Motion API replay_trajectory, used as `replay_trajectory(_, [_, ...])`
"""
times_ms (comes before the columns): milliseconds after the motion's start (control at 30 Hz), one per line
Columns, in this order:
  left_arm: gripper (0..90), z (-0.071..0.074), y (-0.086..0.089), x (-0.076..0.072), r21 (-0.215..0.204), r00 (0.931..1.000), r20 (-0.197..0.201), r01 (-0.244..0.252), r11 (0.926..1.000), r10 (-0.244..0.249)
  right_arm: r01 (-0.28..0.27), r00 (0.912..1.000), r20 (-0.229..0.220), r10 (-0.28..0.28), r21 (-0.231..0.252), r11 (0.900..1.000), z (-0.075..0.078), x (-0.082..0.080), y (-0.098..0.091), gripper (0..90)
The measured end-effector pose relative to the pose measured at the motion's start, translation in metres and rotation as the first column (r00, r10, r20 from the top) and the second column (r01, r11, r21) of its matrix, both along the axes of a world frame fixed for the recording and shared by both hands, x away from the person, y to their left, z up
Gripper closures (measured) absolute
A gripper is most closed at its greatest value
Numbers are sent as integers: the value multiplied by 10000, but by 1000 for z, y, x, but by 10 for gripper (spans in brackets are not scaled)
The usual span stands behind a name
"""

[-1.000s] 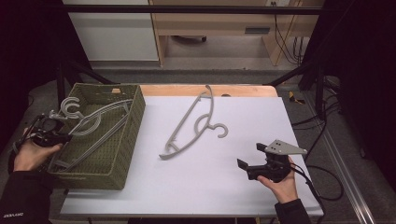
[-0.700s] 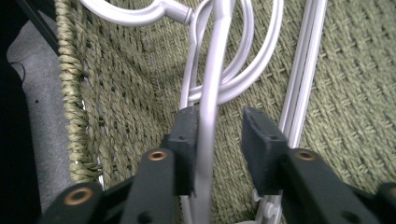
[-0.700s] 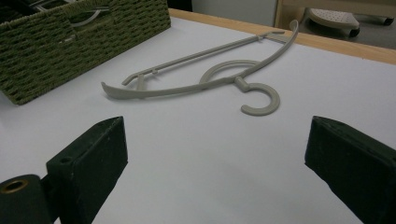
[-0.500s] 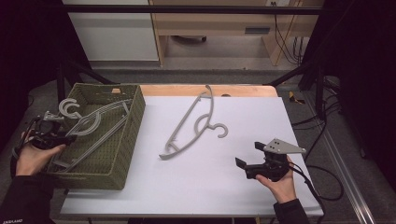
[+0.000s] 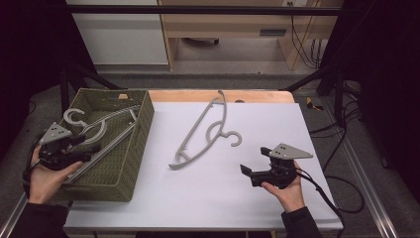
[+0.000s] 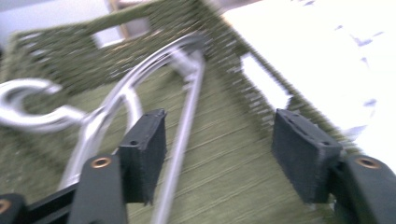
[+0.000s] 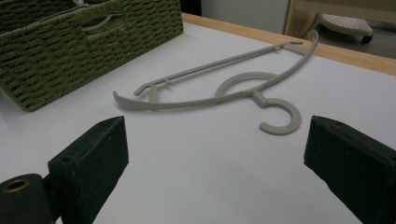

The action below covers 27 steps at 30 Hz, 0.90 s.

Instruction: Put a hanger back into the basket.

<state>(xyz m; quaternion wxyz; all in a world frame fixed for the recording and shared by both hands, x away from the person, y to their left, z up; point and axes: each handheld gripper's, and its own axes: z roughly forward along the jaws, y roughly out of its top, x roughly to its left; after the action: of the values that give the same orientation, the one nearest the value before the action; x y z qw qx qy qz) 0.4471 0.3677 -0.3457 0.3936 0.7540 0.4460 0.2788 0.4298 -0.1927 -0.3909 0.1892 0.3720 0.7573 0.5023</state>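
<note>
A grey hanger [image 5: 96, 130] lies tilted in the green woven basket [image 5: 141, 130] at the table's left, its hook over the left rim. My left gripper [image 5: 83, 152] hovers over the basket's near left part. Its jaws have just been opening and now stand apart. In the left gripper view the gripper [image 6: 219, 135] has the hanger's thin bar [image 6: 184, 130] running under it beside the left pad, and no pad presses on it. A second grey hanger [image 5: 205, 131] lies flat on the white table. My right gripper [image 5: 253, 161] is open and points at this hanger [image 7: 219, 88] from the near right; its jaws [image 7: 222, 140] hold nothing.
The white tabletop [image 5: 213, 198] reaches to a wooden strip [image 5: 257, 95] at the back. A cable [image 5: 327, 196] trails from the right gripper over the table's right edge. Black frame bars stand at both sides, and a wooden bench [image 5: 237, 25] is beyond the table.
The left gripper's jaws have spread apart and no longer pinch the hanger in the basket; that hand has shifted slightly right. The right gripper has stayed put.
</note>
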Motion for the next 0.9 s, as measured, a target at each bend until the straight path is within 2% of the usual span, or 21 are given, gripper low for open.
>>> replay_trajectory(67, [294,-1,-11,-6,-644,9990,274,360,9973,-343,-93,10000,-30,93,-59,9999,1,2,5,67])
replay_trajectory(167, [222,-3,-27,-12,-882,9969,513,642,9940,-599,-208,9998,-62,207,-148,9997,2,5,14,68])
replay_trajectory(267, [173,-6,-44,-19,-1257,9917,640,1186,9849,-1113,-296,9995,-95,295,-113,9995,2,8,22,72])
replay_trajectory(367, [156,-12,-59,-25,-1530,9826,810,1779,9721,-1671,-373,9992,-158,370,-180,9991,0,13,31,76])
replay_trajectory(400, [155,-14,-63,-25,-1560,9797,803,1943,9685,-1836,-421,9989,-193,417,-225,9989,0,15,34,75])
replay_trajectory(467, [143,-16,-69,-26,-1358,9764,771,2106,9681,-2016,-489,9985,-271,480,-328,9983,-2,17,40,76])
replay_trajectory(667, [134,-18,-82,-28,-1308,9673,834,2490,9596,-2396,-708,9969,-387,687,-560,9959,-9,22,50,84])
replay_trajectory(900, [136,-22,-101,-31,-1026,9535,739,2988,9488,-2923,-880,9951,-502,851,-587,9944,-17,28,58,98])
